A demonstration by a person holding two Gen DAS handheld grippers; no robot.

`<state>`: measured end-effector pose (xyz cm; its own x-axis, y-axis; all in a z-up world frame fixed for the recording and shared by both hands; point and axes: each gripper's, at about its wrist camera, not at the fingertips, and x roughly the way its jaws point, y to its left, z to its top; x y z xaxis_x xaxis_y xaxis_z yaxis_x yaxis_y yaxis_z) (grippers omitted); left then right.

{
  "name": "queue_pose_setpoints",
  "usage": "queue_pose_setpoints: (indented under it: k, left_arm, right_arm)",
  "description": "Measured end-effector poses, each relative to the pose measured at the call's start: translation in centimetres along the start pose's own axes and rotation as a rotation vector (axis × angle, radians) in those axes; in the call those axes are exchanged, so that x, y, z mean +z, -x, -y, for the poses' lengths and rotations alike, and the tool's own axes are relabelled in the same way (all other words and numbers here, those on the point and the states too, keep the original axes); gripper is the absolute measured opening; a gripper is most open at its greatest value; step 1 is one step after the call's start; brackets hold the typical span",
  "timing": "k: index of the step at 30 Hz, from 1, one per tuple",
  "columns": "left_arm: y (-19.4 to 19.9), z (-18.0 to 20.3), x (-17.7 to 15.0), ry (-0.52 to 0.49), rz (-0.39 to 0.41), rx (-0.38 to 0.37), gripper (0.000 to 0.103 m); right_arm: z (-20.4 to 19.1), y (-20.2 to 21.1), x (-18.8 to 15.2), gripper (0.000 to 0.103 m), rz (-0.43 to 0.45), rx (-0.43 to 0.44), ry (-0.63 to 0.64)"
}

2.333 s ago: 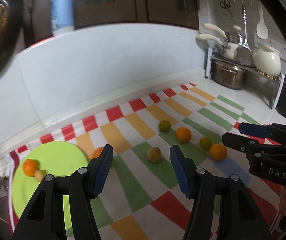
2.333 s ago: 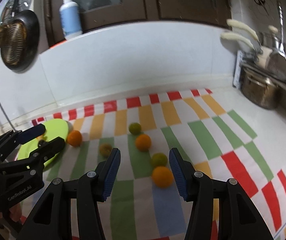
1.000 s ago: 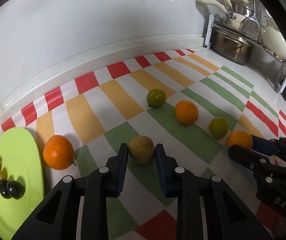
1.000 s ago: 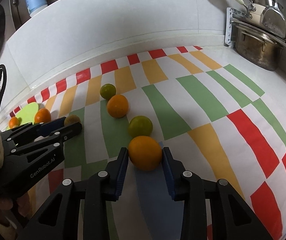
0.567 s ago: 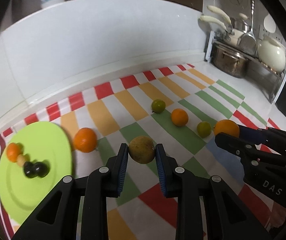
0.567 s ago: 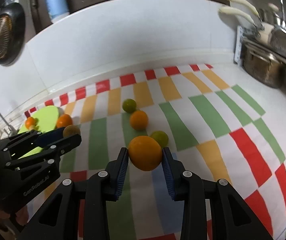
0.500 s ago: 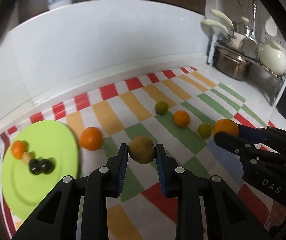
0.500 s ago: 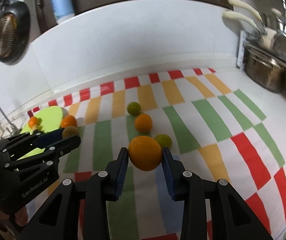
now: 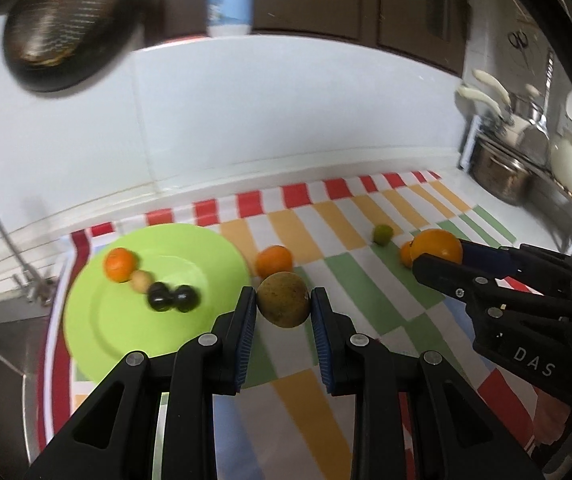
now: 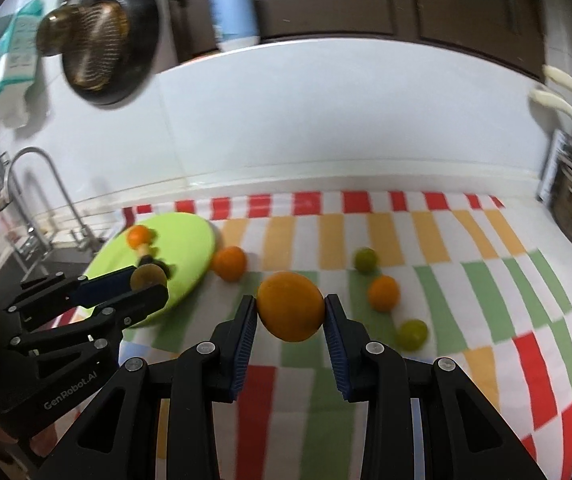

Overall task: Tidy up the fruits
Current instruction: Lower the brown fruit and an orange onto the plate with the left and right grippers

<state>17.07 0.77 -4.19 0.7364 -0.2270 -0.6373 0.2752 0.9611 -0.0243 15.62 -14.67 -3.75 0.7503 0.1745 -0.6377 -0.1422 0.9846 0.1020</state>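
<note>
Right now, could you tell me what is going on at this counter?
A person is sorting fruit with two hand-held tools. The left tool grips a brownish-green fruit and the right tool grips a large orange, both lifted above the checked cloth. The green plate holds some small fruits; four more lie on the cloth.

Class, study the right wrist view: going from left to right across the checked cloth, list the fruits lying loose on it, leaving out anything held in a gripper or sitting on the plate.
Orange beside the plate → upper green fruit → small orange → lower green fruit.
</note>
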Motion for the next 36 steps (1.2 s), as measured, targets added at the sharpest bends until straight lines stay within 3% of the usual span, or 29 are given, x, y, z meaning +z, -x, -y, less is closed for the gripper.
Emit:
queue_pose_setpoints:
  k: [14, 24, 36]
  left_arm:
    - [1.8, -6.1, -1.4, 0.090, 0.022, 0.164, 0.028]
    - [-0.2, -9.1, -3.0, 0.116, -0.015, 0.203, 0.028]
    - [-2.7, -10.7, -4.0, 0.129, -0.059, 0.201, 0.028]
  right_arm:
    - [-6.5, -3.9, 1.8, 0.035, -0.034, 0.198, 0.143]
    - [-9.7, -7.8, 1.6, 0.035, -0.090, 0.301, 0.216]
    - [-10.8, -12.1, 1.2, 0.035, -0.151, 0.322, 0.221]
